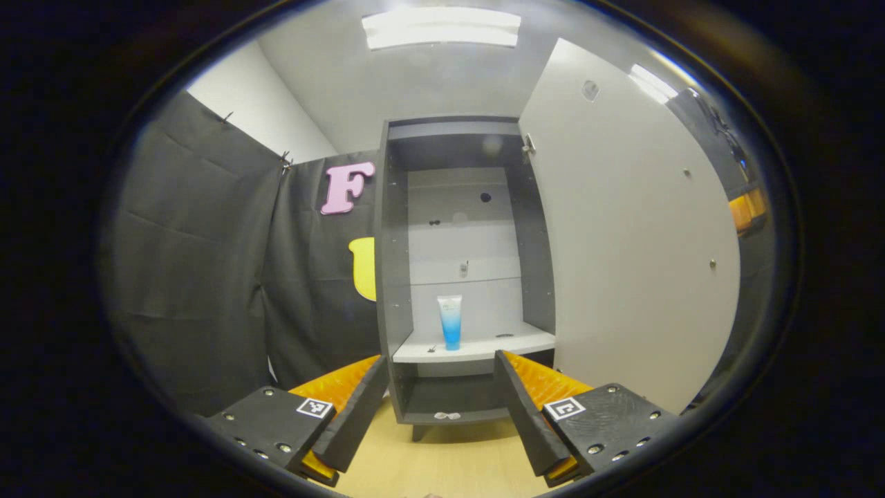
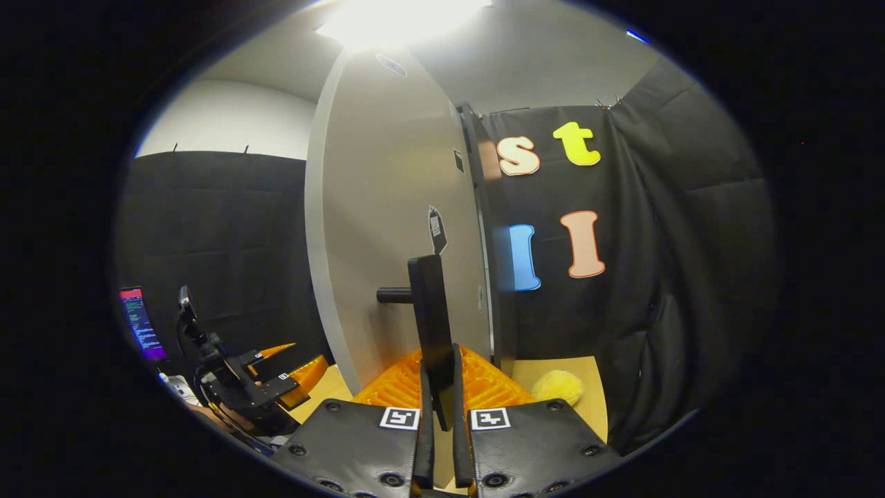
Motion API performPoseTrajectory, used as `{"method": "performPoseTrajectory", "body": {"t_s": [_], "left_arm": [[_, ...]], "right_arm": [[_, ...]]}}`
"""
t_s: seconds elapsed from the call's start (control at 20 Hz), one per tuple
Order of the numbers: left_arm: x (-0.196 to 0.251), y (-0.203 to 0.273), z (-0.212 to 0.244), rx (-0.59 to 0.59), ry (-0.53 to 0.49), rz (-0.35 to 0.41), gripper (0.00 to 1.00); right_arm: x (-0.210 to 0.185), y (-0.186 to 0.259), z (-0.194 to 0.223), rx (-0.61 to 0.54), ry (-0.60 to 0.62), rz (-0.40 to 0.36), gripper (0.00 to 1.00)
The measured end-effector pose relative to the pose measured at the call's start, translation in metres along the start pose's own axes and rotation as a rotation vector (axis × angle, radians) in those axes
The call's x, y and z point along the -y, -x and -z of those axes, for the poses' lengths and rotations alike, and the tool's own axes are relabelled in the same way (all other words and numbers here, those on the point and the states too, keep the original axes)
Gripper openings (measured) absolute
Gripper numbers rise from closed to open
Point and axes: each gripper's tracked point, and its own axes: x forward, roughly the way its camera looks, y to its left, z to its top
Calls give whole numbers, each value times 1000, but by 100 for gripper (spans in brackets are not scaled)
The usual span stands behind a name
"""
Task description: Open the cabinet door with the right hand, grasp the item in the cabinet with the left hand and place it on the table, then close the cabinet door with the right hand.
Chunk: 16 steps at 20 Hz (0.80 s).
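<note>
Left gripper (image 1: 440, 408) fingers spread wide, empty; tube (image 1: 449, 321) upright on cabinet shelf (image 1: 477, 348), ahead between fingers, well apart. Right gripper (image 2: 438, 415) fingers clamped on door handle (image 2: 430, 325); cabinet door (image 2: 394, 228) swung open.

Left gripper (image 1: 441, 408) hangs with its fingers spread wide above the table (image 1: 442, 463), facing the cabinet (image 1: 394, 277). Straight ahead between the fingers, a tube (image 1: 449, 321) stands upright on the shelf (image 1: 484, 346); door (image 1: 622, 235) open, ahead-right.
</note>
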Motion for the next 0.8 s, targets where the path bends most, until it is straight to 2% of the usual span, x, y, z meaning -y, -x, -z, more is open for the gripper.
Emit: {"method": "performPoseTrajectory", "body": {"t_s": [0.1, 0.15, 0.2, 0.3, 0.4, 0.45, 0.5, 0.55, 0.6, 0.65, 0.7, 0.75, 0.8], "left_arm": [[-4, -3, -4, -7, -9, -1, 92], [-6, -8, -6, -6, -14, -2, 91], [-7, -14, -7, -5, -18, 1, 92], [-6, -30, -1, -15, -17, 18, 92], [-2, -45, 2, -24, 5, 41, 95], [3, -55, 3, -25, 18, 54, 95], [5, -65, 3, -24, 26, 66, 95], [6, -77, 2, -25, 28, 73, 95], [6, -87, 2, -23, 27, 78, 92], [6, -100, 0, -21, 26, 84, 92], [6, -113, -1, -17, 26, 90, 95], [6, -125, -1, -22, 29, 96, 92], [6, -137, 0, -27, 34, 103, 92]], "right_arm": [[-7, 11, 3, -9, -32, -38, 17], [-9, 22, 0, 2, -51, -57, 15], [-6, 29, -1, 7, -58, -54, 18], [16, 41, 3, 10, -33, 26, 20], [39, 54, 6, 28, -11, 123, 36], [54, 59, -6, 40, -3, 181, 66], [70, 53, 6, 56, 14, 253, 96], [84, 64, 5, 68, 35, 317, 98], [93, 69, 7, 75, 58, 373, 92], [102, 70, 9, 78, 78, 417, 98], [110, 69, 10, 79, 93, 450, 92], [118, 65, 10, 78, 102, 478, 98], [123, 63, 11, 79, 107, 499, 98]]}}
